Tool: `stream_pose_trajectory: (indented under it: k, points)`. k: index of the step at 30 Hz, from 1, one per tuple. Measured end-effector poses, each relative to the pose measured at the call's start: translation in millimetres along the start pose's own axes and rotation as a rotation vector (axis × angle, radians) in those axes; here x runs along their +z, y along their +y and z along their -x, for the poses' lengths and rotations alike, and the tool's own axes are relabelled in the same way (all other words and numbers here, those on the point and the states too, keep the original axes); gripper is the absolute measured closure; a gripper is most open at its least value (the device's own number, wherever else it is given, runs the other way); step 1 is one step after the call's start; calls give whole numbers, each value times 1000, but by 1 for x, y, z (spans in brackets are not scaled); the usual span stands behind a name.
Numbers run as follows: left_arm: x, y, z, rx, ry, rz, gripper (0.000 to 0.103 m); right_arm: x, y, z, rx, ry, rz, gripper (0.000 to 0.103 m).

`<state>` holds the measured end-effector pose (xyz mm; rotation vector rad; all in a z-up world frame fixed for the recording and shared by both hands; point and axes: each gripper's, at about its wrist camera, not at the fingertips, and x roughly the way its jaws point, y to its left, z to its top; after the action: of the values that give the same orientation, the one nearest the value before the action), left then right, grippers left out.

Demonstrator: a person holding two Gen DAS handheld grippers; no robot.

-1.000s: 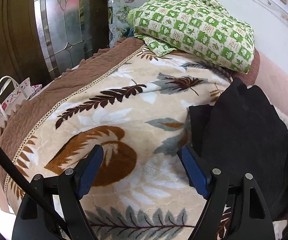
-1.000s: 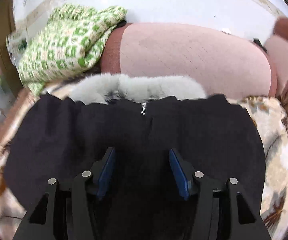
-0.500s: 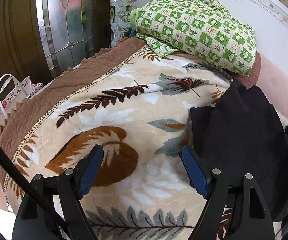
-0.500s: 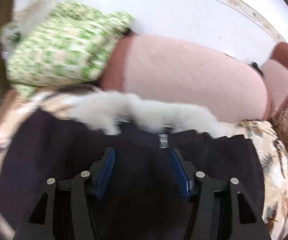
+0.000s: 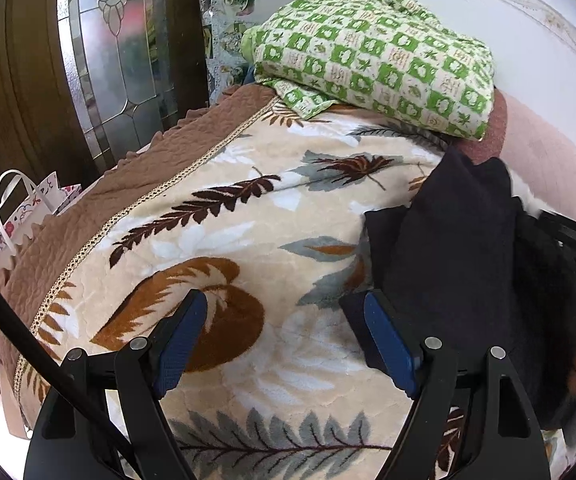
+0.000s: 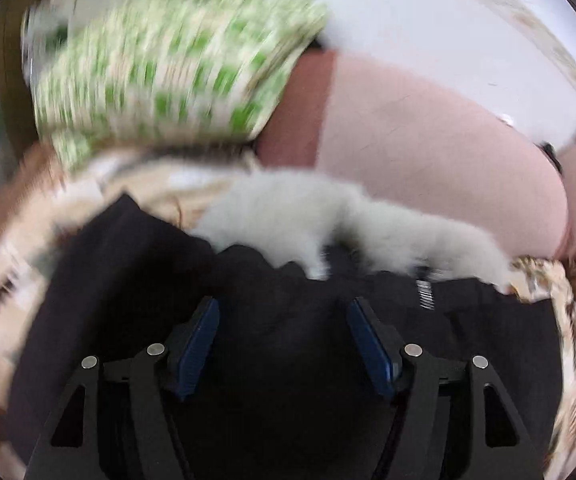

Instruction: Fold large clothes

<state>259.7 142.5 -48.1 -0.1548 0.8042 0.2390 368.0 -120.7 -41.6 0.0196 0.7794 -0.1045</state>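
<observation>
A black coat with a white fur collar (image 6: 296, 360) lies folded on a bed under a cream plush blanket printed with brown and grey leaves (image 5: 228, 220), toward the head end near the side against the white wall; in the left wrist view only its dark edge (image 5: 448, 248) shows, at the right; the right wrist view alone shows the fur trim (image 6: 328, 224) and a small metal zipper pull (image 6: 424, 292) below it, though that picture is blurred. The left claw (image 5: 284, 332) hangs spread over bare blanket, nothing between its blue pads; the right claw (image 6: 282, 332), its jaws just having opened wider, stands apart above the black cloth, the pads not pressing it. At the head of the bed a folded green-and-cream checked quilt (image 5: 376, 52) sits on a brown-edged pink bolster (image 6: 428, 140). Only the left wrist view takes in the brown quilted bedspread border (image 5: 136, 184) along the bed's far side edge, a leaded glass door panel (image 5: 112, 40) beyond it, and a white patterned paper gift bag with ribbon handles (image 5: 28, 212) beside the bed.
</observation>
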Motion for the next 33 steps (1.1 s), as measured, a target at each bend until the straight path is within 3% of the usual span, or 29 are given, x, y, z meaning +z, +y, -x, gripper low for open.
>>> stream_pose_trajectory:
  k: [4,7,12,16,22,24,33]
  points:
    - [-6,-11,8,-2,-31,-39,23,-41,-49,67,39,-68,-31,23]
    - [-12,-21,11,-9,-42,-68,23,-79,-95,104,3,-105,-83,13]
    - [-18,-34,10,-58,-17,-91,23,-126,-172,106,-63,-61,-252,11]
    - [-20,-40,9,-78,-16,-90,23,-153,-223,97,-54,-54,-450,11]
    - [-20,-43,-3,-104,6,-85,23,-185,-260,80,-61,-60,-571,10]
    - [-20,-44,-9,-105,11,-82,23,-187,-269,70,-21,-38,-606,9]
    - [-18,-46,-18,-105,5,-82,23,-179,-268,72,-75,-78,-570,8]
